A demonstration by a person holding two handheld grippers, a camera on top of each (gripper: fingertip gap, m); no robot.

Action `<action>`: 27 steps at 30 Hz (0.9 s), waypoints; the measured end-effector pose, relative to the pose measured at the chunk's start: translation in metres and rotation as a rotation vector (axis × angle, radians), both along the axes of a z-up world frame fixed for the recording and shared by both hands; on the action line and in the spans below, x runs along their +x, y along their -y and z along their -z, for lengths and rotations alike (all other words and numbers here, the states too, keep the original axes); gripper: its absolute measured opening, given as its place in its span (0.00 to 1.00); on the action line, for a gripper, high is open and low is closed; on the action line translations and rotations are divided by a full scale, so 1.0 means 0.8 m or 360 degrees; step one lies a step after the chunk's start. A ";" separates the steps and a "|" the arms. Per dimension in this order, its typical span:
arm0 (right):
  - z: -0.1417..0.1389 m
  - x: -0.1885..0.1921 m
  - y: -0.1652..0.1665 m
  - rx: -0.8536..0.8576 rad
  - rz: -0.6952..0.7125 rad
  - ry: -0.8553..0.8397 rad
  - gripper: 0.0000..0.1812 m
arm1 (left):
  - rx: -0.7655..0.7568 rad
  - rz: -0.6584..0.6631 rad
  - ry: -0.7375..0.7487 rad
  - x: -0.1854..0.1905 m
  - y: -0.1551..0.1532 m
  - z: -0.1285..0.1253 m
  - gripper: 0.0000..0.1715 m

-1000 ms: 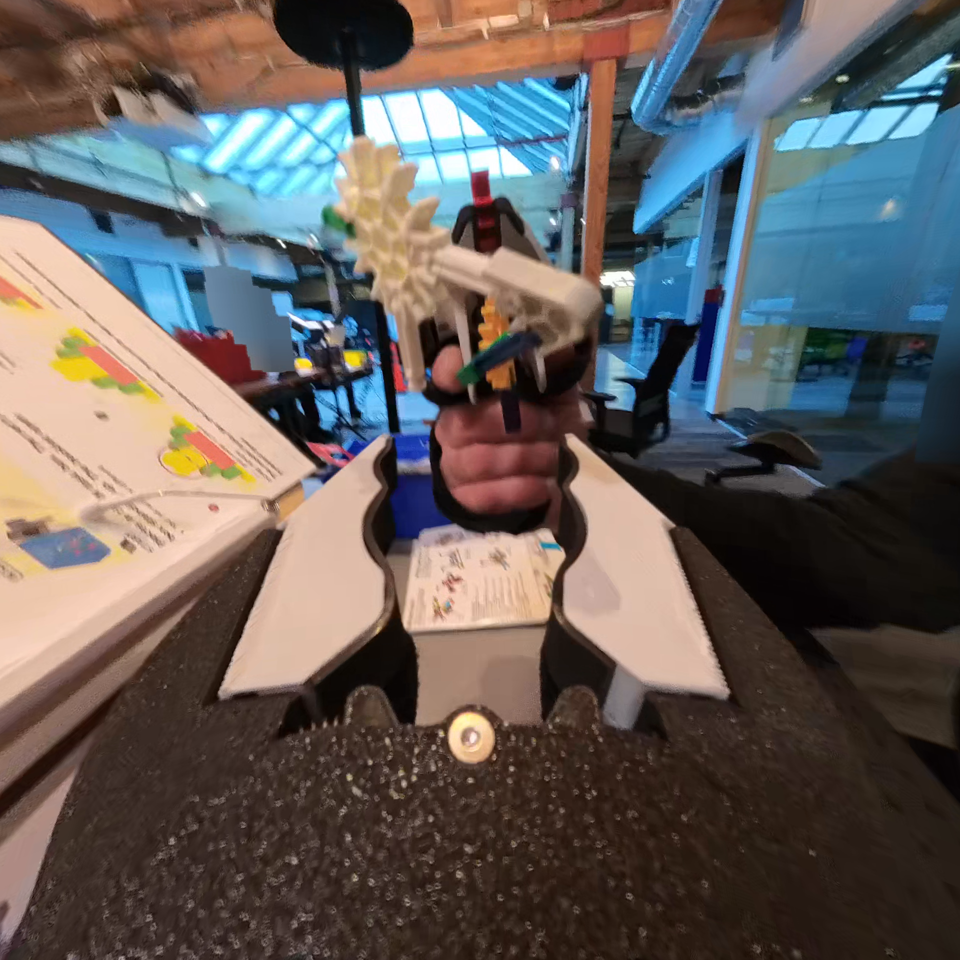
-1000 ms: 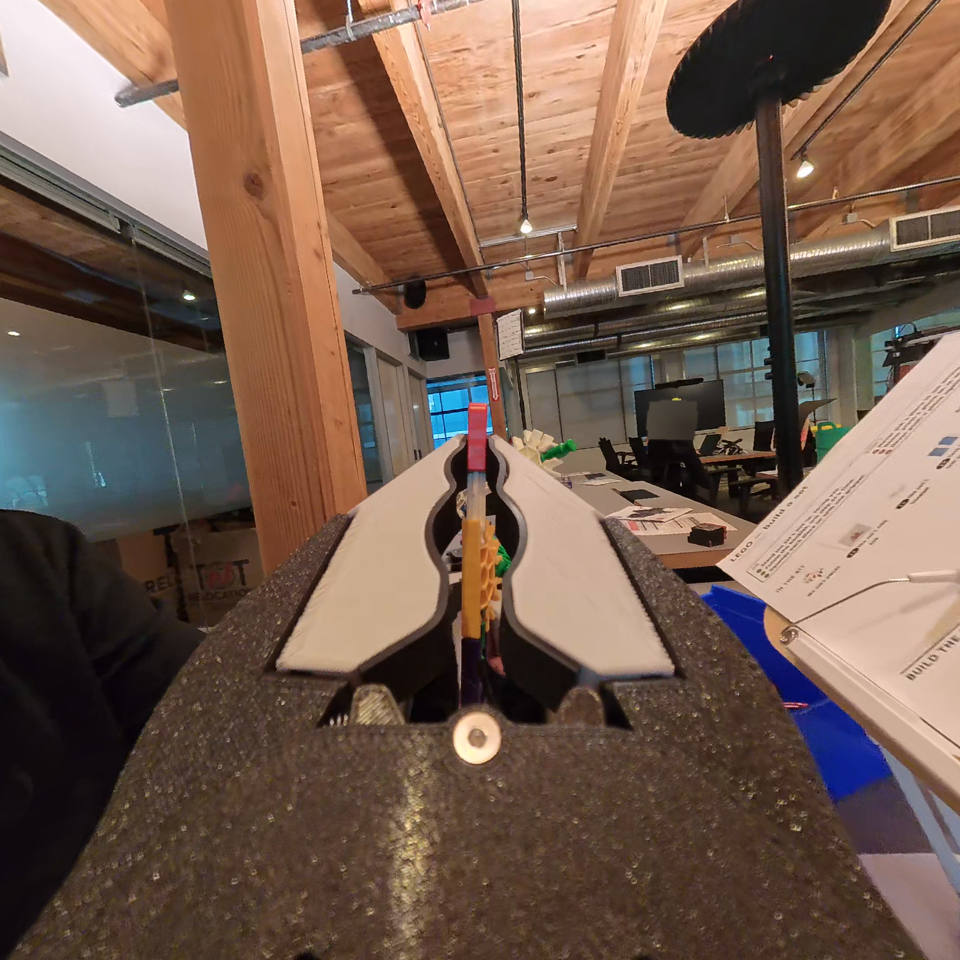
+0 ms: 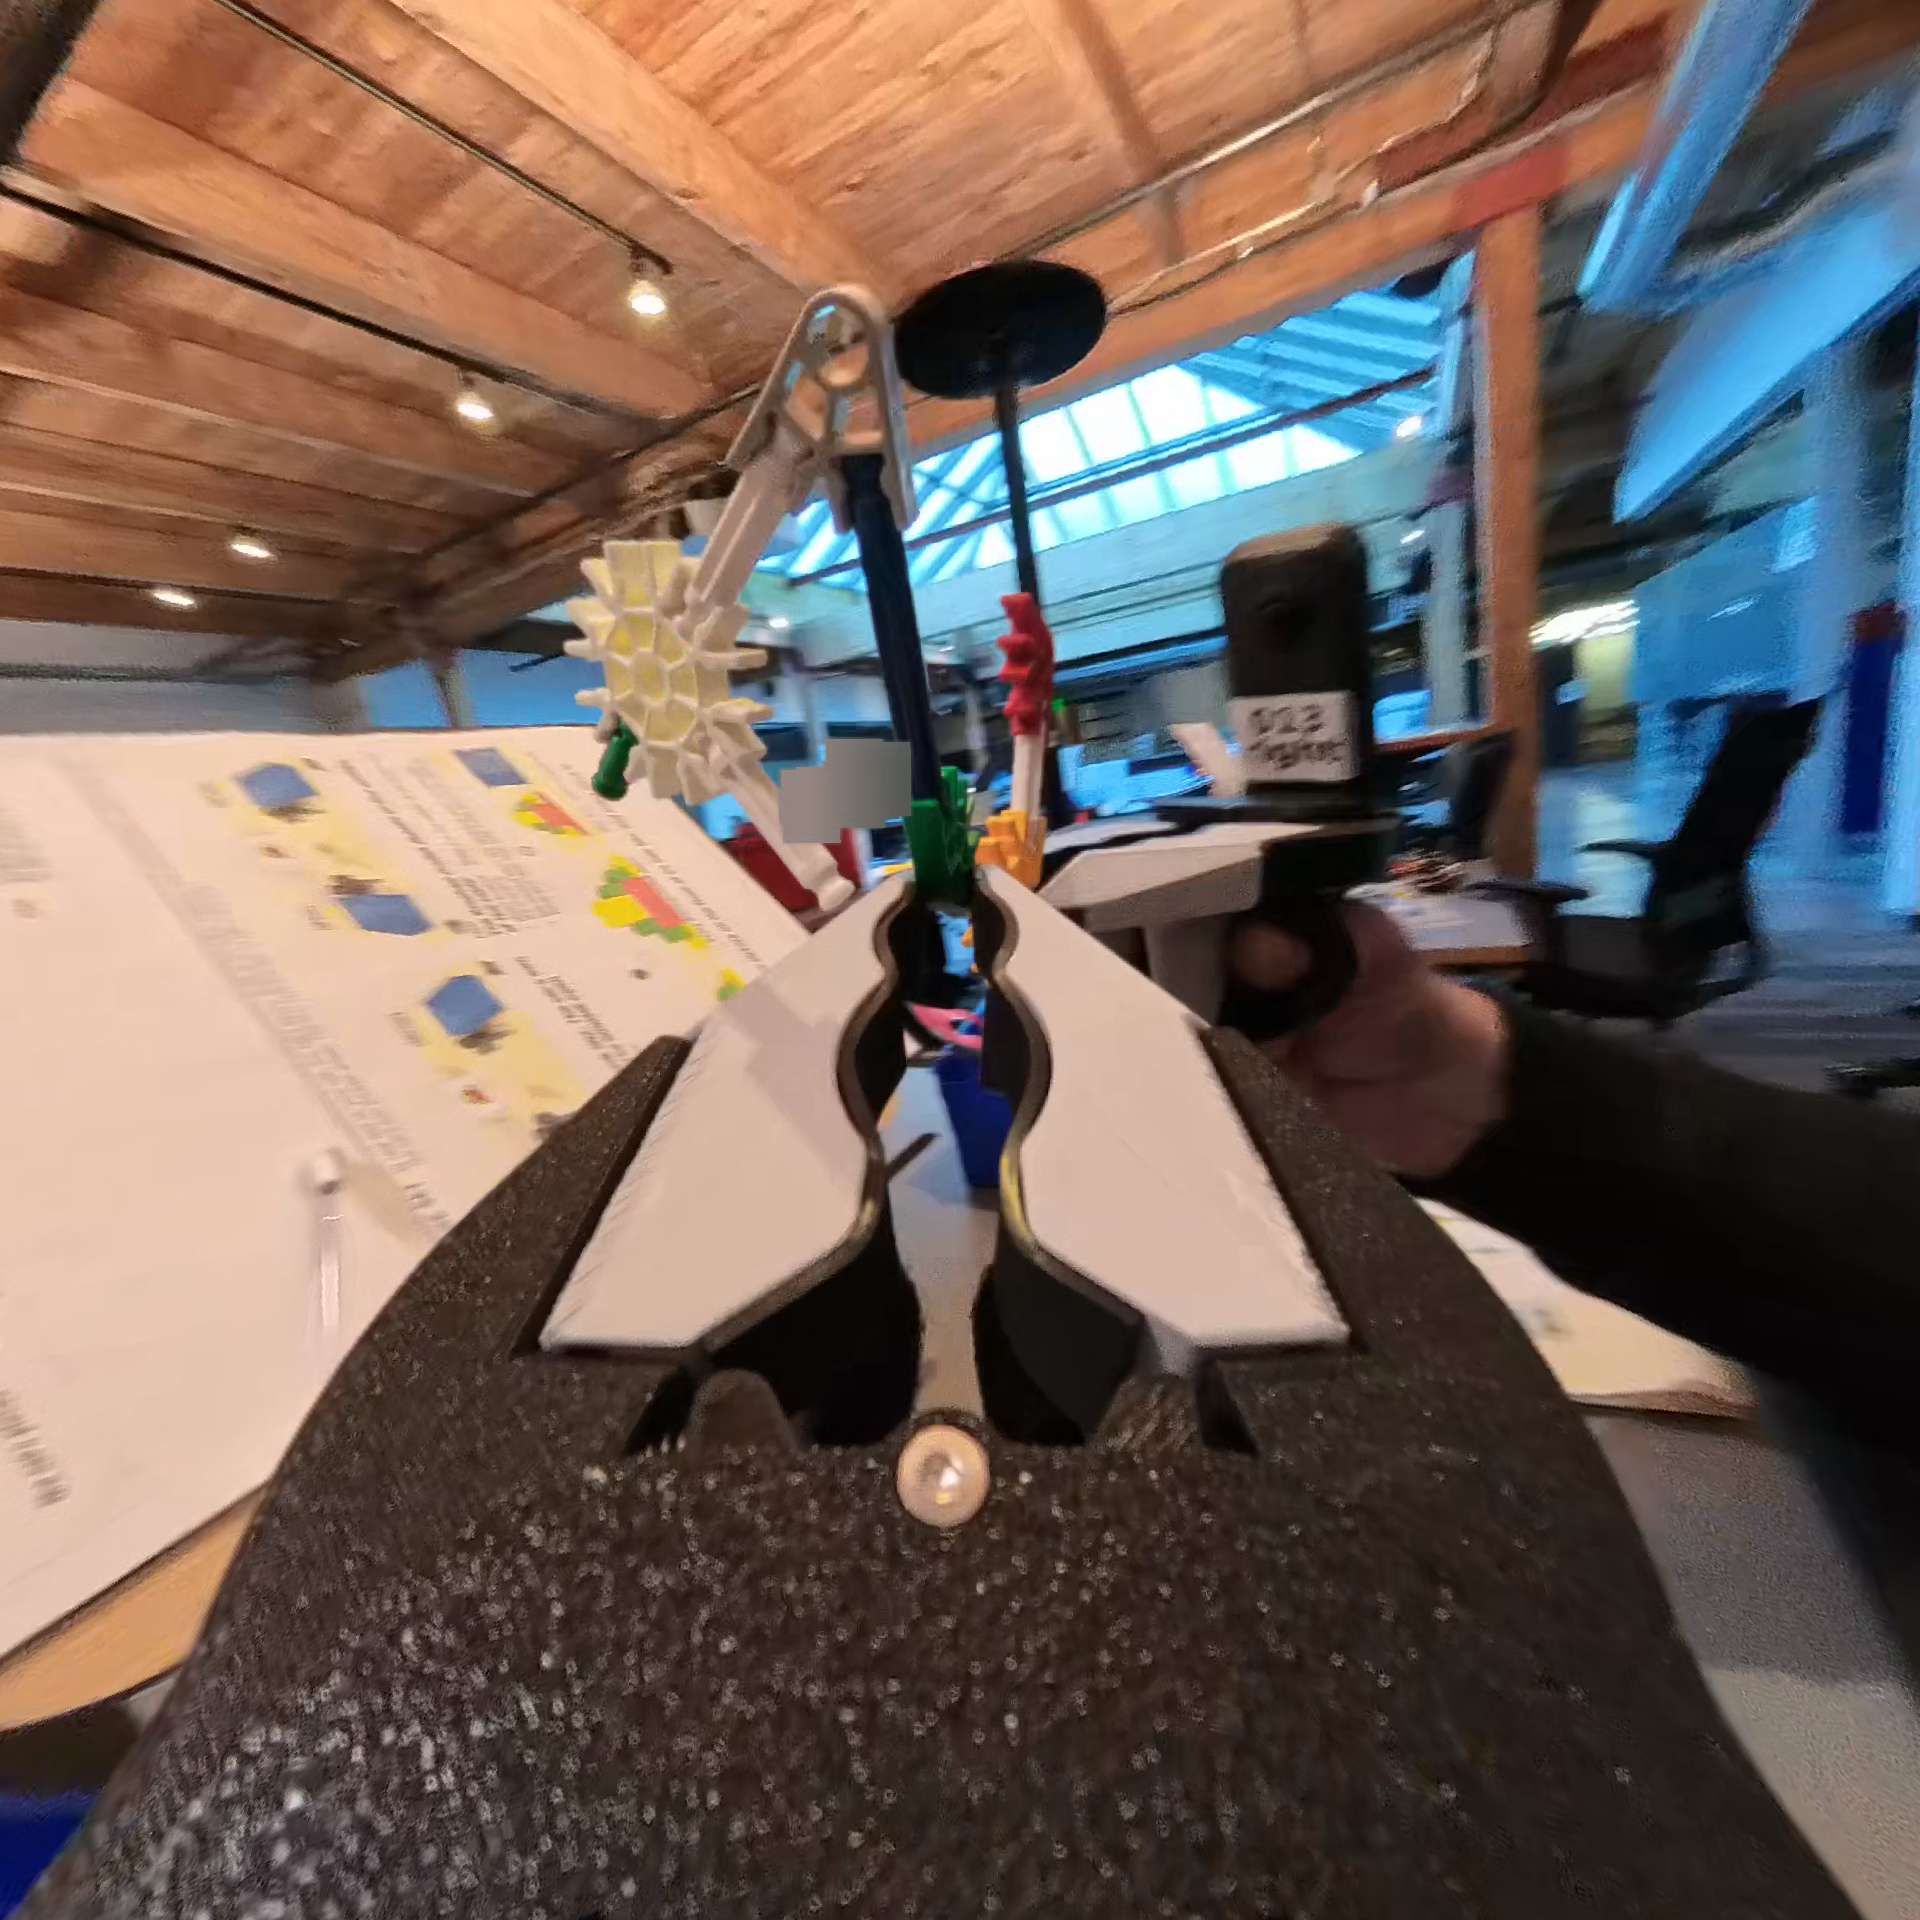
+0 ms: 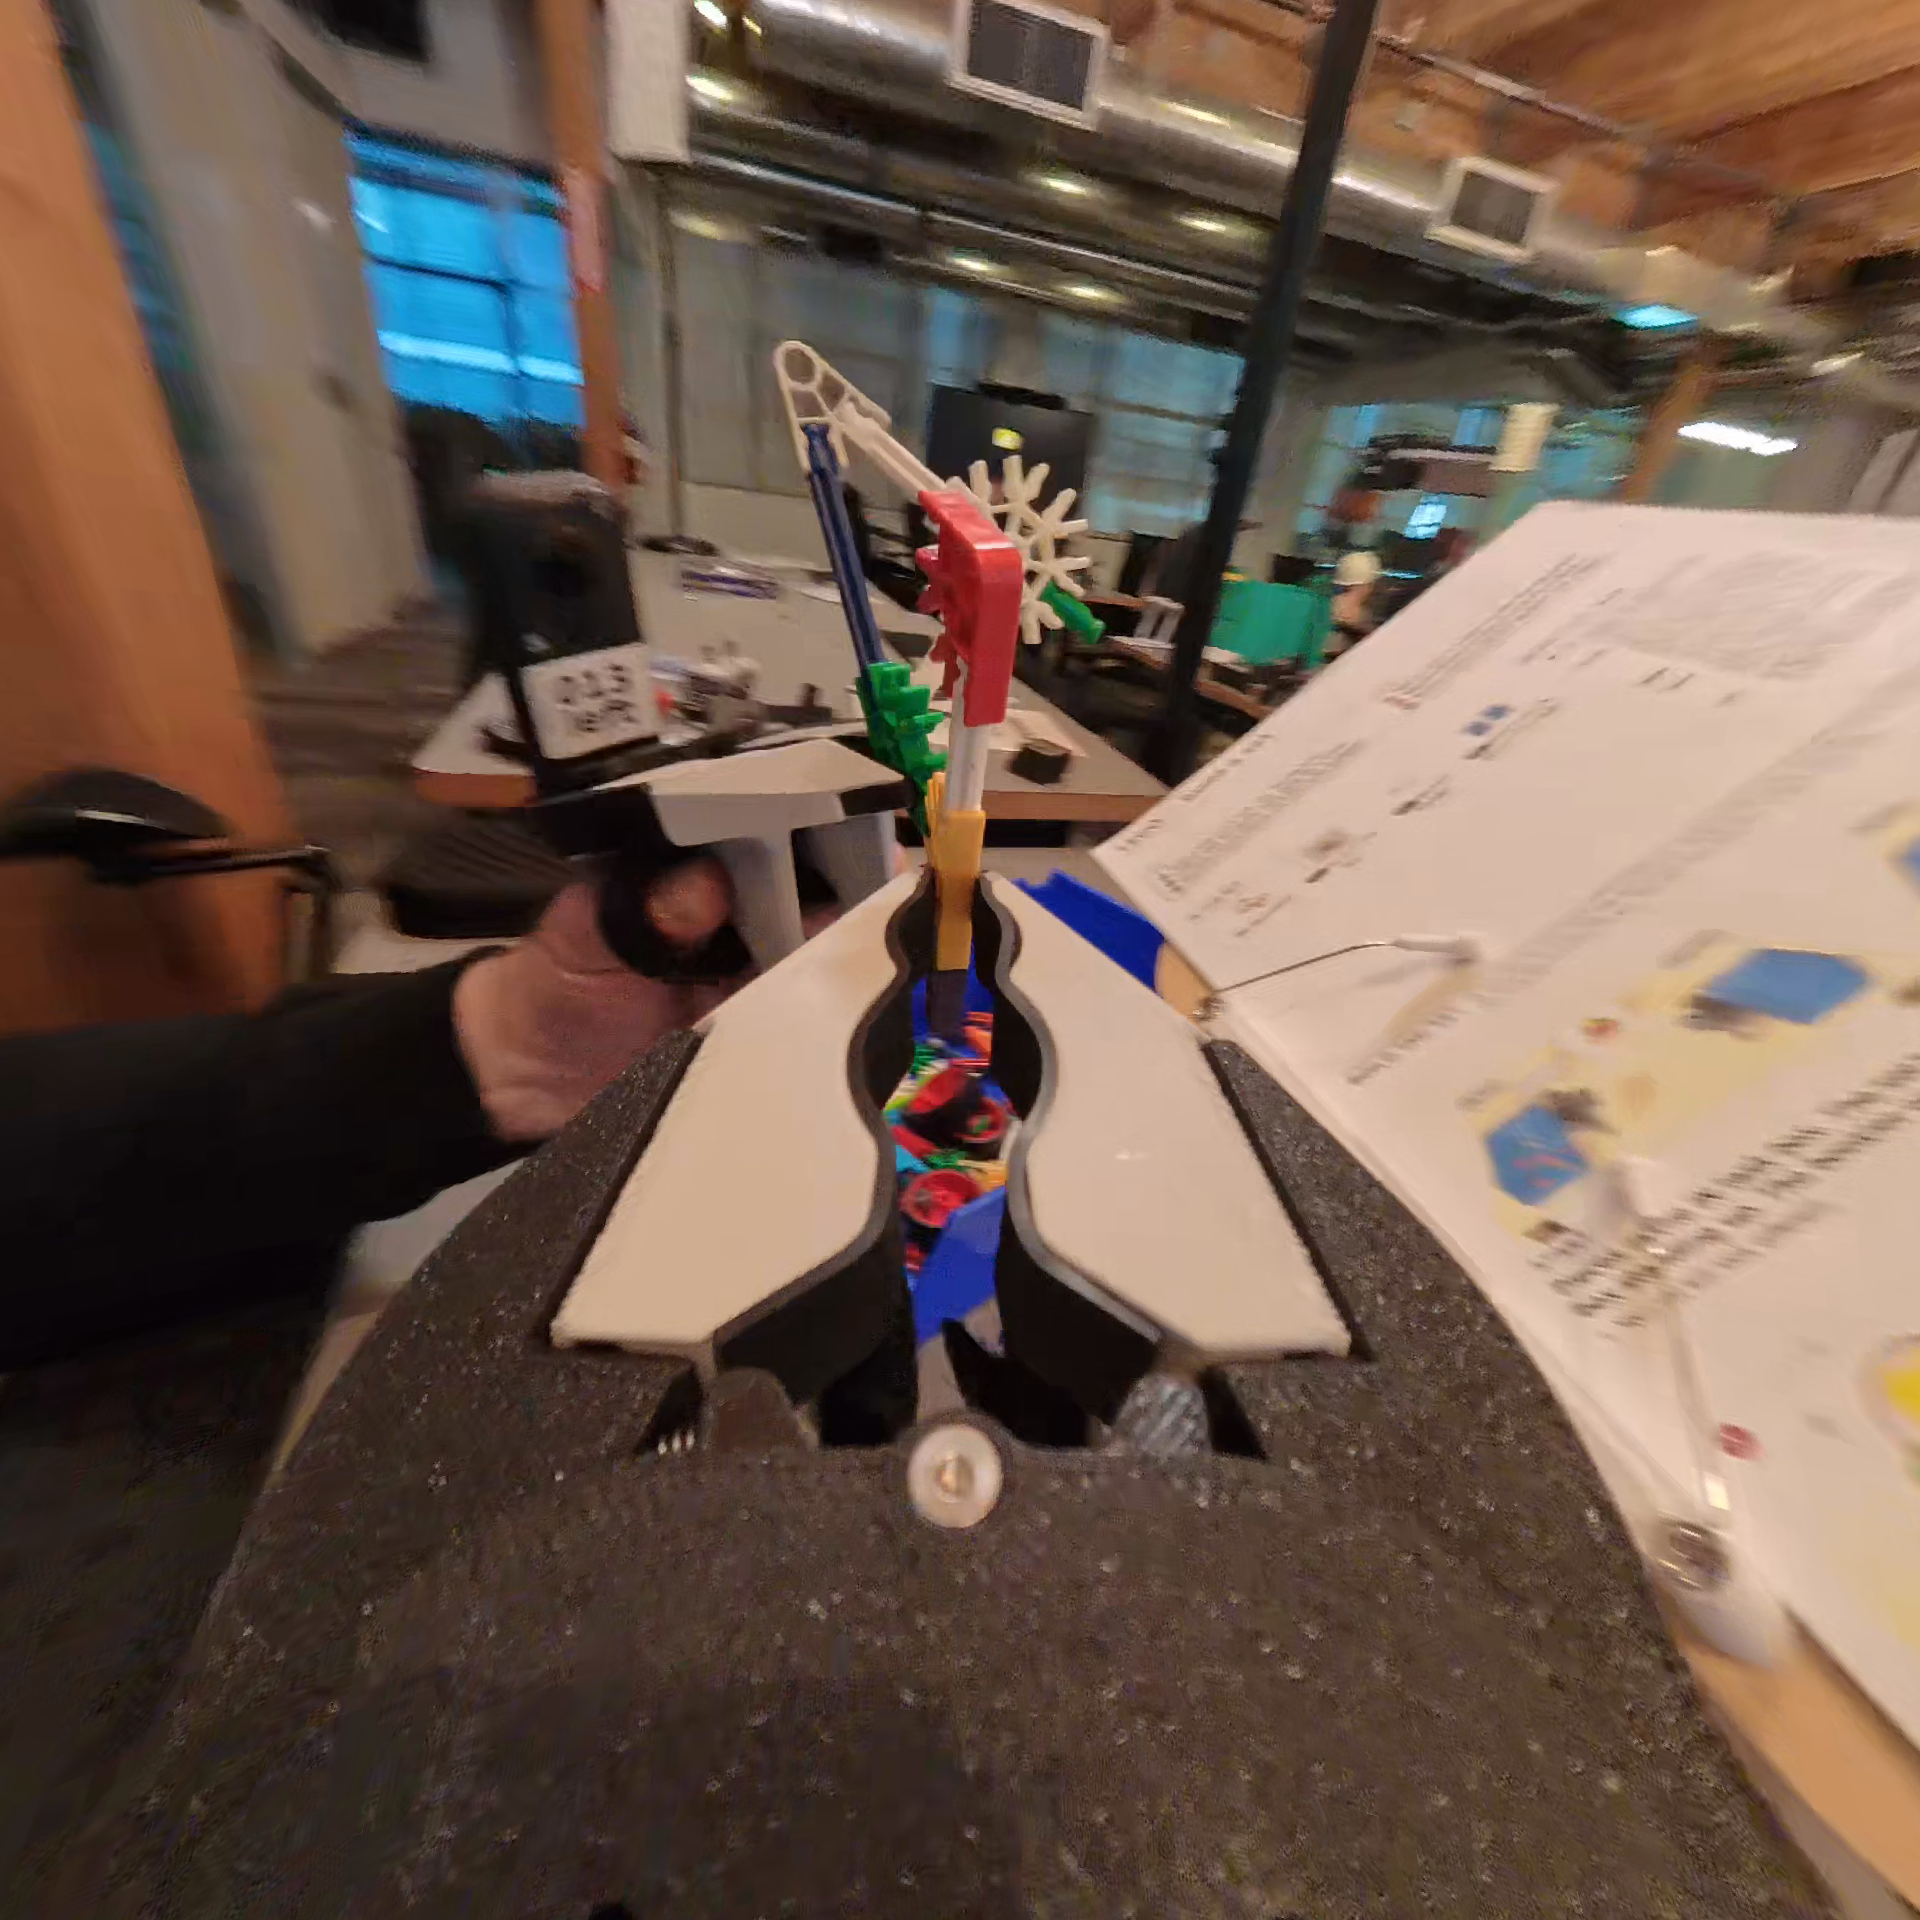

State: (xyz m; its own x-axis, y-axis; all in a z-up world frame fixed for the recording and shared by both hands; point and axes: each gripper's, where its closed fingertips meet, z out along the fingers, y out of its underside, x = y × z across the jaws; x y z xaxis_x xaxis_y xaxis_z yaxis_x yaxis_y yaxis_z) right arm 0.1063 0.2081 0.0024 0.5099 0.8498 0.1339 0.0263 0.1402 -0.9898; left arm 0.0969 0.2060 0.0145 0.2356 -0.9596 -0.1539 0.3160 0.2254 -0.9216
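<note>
While pinched at both tips, multicoloured plastic rod-and-connector toy model (image 3: 894,665) held aloft over blue plastic bin (image 4: 1091,920) of loose bright toy pieces (image 4: 945,1122). Left gripper (image 3: 940,894) nearly closed on green connector (image 3: 940,842). Right gripper (image 4: 954,883) clamped on yellow connector (image 4: 954,862). Printed instruction sheet (image 4: 1558,831) propped beside.

Your left tongs (image 3: 943,894) hide the green connector's (image 3: 940,836) lower end, and the instruction sheet (image 4: 1558,883) runs off the picture's right edge (print blurred). The blue bin (image 4: 1091,920) shows only in slivers behind your right tongs (image 4: 954,888).
</note>
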 end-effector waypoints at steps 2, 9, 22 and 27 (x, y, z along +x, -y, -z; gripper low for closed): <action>-0.004 0.000 -0.010 0.0048 0.0189 0.0046 0.02 | 0.0051 -0.0183 -0.0018 -0.001 -0.009 -0.004 0.03; 0.011 -0.013 -0.046 0.0184 0.0772 0.0228 0.01 | 0.0318 -0.1043 -0.0255 -0.009 -0.053 0.010 0.02; 0.034 0.010 -0.005 -0.0268 -0.0125 0.0117 0.02 | -0.0138 -0.0422 -0.0452 -0.032 -0.058 0.035 0.02; 0.020 0.044 0.026 -0.0195 -0.0372 0.0010 0.02 | -0.0312 -0.0079 -0.1049 -0.014 -0.022 0.114 0.02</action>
